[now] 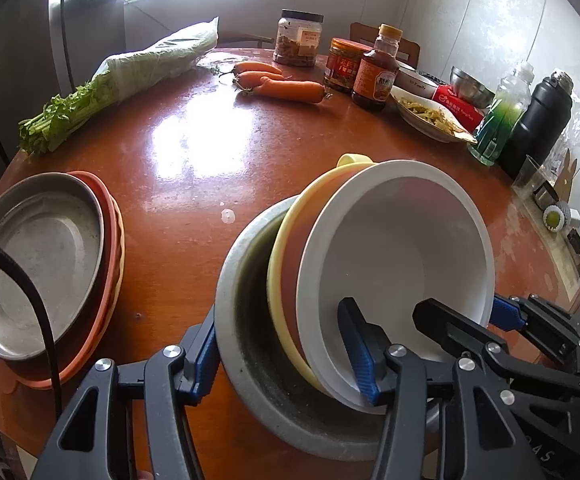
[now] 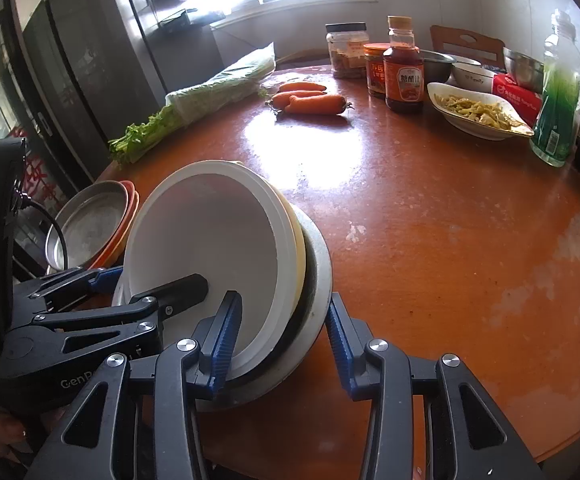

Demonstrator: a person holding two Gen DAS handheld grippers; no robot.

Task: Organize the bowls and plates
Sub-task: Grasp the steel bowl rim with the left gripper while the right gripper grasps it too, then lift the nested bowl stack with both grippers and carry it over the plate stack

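Nested bowls (image 1: 394, 256) tilted between both grippers, left (image 1: 285, 356) and right (image 2: 281, 344) each clamping the stack's rims.

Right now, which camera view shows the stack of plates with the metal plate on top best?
The left wrist view: the metal plate lies large and almost whole, with the orange plates under it. In the right wrist view the stack is smaller and partly hidden behind the white bowl.

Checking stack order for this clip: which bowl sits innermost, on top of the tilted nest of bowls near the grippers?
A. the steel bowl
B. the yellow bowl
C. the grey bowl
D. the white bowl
D: the white bowl lies tilted inside the yellow bowl, which sits in the grey bowl on the table.
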